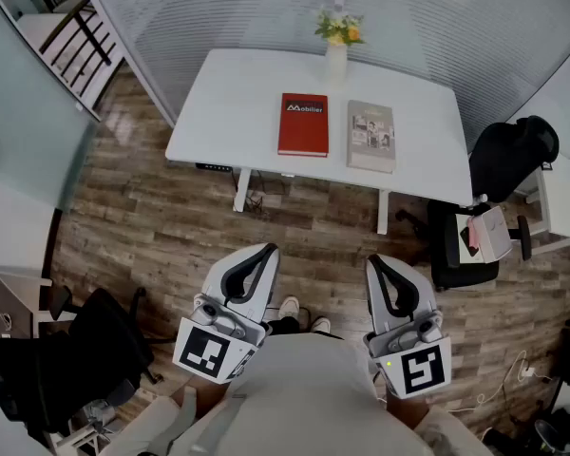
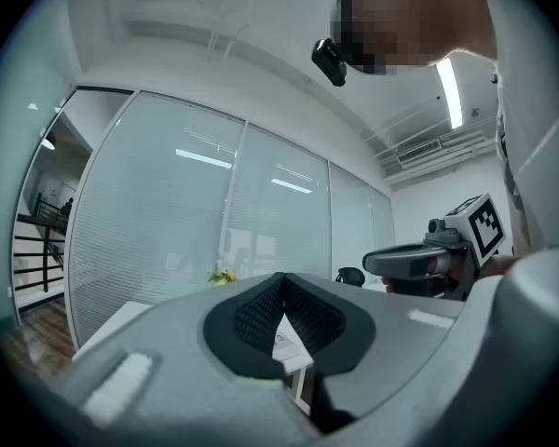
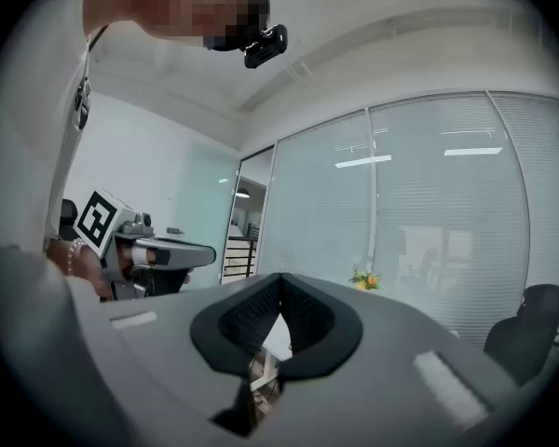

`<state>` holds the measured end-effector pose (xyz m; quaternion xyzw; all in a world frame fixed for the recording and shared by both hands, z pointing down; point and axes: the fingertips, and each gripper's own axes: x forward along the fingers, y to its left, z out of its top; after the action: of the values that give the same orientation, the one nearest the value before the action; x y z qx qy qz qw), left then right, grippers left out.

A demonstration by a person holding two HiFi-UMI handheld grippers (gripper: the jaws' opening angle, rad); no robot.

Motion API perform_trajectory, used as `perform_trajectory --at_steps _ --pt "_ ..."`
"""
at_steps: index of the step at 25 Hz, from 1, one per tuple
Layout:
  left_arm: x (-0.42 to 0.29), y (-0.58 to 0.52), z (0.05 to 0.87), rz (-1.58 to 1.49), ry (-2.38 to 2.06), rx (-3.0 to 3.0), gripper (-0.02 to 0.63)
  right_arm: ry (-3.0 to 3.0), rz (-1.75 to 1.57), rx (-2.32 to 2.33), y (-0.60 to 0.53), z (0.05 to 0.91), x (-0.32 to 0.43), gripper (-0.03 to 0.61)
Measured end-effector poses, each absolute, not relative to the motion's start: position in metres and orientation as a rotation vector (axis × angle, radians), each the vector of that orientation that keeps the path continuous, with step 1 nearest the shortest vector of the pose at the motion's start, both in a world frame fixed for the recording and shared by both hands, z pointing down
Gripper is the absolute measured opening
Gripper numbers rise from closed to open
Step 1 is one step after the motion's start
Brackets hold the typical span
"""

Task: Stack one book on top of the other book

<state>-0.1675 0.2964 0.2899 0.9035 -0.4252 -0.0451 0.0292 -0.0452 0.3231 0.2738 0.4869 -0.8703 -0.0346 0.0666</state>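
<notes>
left gripper, right gripper: both level

Two books, one white table, one flower vase, two tongs.

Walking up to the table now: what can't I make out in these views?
- Grey book: cover print too small to read, head view.
- Red book: thickness unclear, seen from above, head view.
- Both books, gripper views: almost wholly hidden behind the bodies of the left gripper and right gripper.
</notes>
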Motion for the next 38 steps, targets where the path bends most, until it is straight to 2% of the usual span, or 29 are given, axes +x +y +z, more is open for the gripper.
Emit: perform_trajectory --at_steps 20,38 --pt "-0.200 0.269 0.299 -0.136 -1.269 2.795 0.002 -2.604 -0.119 1.505 0.298 0.290 -0.073 0.005" --pt "-0.153 0.182 0.303 -0.111 -1.256 2.798 0.002 -2.615 -0.097 1.522 0.211 0.296 -0.027 0.005"
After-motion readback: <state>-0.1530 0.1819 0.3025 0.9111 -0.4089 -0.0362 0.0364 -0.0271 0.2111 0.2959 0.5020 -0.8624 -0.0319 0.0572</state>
